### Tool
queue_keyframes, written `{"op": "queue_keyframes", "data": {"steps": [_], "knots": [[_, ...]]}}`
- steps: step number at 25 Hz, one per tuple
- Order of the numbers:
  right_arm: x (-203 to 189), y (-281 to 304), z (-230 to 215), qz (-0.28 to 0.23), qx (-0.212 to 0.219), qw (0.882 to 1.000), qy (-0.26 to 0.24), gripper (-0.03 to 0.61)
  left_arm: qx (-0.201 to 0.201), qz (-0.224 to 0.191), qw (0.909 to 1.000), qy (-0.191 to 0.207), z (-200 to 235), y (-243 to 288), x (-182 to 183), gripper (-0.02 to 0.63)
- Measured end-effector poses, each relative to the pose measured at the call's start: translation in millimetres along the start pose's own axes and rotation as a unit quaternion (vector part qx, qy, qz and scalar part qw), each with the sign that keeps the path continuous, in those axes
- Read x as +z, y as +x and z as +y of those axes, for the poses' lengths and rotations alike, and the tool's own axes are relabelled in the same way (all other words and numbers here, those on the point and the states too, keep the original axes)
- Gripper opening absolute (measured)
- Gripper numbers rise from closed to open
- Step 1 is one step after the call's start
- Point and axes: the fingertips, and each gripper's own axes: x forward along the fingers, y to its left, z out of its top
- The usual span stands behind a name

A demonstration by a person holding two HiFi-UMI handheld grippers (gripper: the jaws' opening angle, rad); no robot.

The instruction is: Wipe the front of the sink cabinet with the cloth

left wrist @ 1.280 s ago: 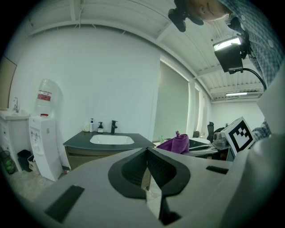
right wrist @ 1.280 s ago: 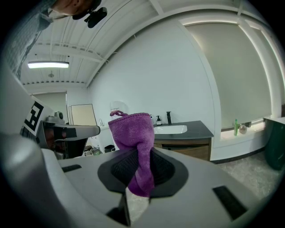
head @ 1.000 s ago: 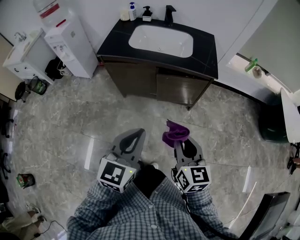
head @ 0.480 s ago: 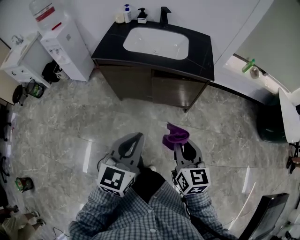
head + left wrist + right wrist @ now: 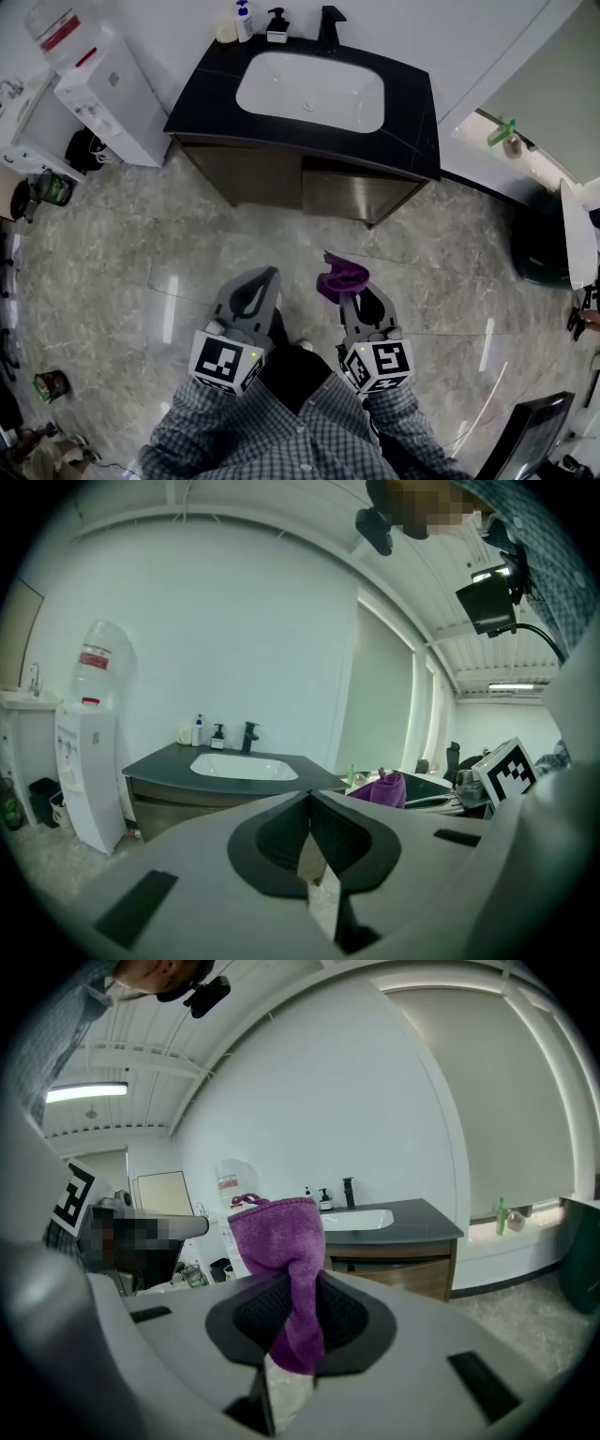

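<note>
Pinching the purple cloth (image 5: 281, 1241) between my right-hand fingers, I have it bunched and standing up out of the tips, with a loose tail hanging down through the gap below them. My right gripper (image 5: 351, 294) is clamped on that wad and nothing else. What matters for the next move is where the cloth sits relative to the sink cabinet (image 5: 309, 183). The wooden front lies straight ahead of the cloth and well apart from it, with a stretch of bare marble floor (image 5: 122, 262) between us. That front runs crosswise to my reach, its long side going left to right under the dark countertop (image 5: 417, 112). I judge the wiping will have to travel sideways along it once the cloth is pressed flat against the doors. From my head view the right-hand door is roughly in line with the cloth, so that end looks like the natural place to land first. No contact has been made yet, so the wiping itself has not begun. My left gripper (image 5: 266, 274) is just beside the right one and no nearer the cabinet. Its fingers are closed tip to tip on nothing, so it has no part in this beyond staying clear. The white basin (image 5: 309, 89) sits in the top, and a water dispenser (image 5: 103, 89) stands off to the cabinet's left.
</note>
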Motion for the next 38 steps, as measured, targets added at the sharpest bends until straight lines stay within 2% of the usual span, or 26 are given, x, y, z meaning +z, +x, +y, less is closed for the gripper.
{"op": "queue_keyframes", "data": {"steps": [6, 11, 18, 23, 28, 32, 34, 38], "knots": [[10, 78, -14, 0.006, -0.023, 1.000, -0.006, 0.074, -0.036, 0.025, 0.9990, -0.007, 50, 59, -6, 0.011], [0, 126, -37, 0.012, -0.044, 0.999, -0.030, 0.074, -0.061, 0.030, 0.9976, -0.010, 78, 107, -22, 0.011], [-40, 176, -86, 0.028, -0.059, 0.998, -0.021, 0.074, -0.033, 0.038, 0.9982, -0.033, 111, 169, -61, 0.011], [-77, 204, -95, 0.049, -0.028, 0.998, -0.011, 0.074, -0.013, 0.044, 0.9984, -0.032, 123, 186, -78, 0.011], [-110, 244, -89, 0.050, 0.014, 0.998, -0.018, 0.074, -0.010, 0.057, 0.9983, -0.007, 120, 195, -98, 0.011], [-122, 278, -89, 0.026, 0.039, 0.998, -0.039, 0.074, -0.006, 0.059, 0.9974, -0.039, 112, 202, -121, 0.011], [-125, 295, -92, 0.020, 0.040, 0.998, -0.033, 0.074, 0.003, 0.067, 0.9961, -0.057, 113, 204, -133, 0.011], [-128, 322, -97, 0.025, 0.034, 0.999, -0.002, 0.074, 0.017, 0.079, 0.9943, -0.069, 121, 206, -150, 0.011]]}}
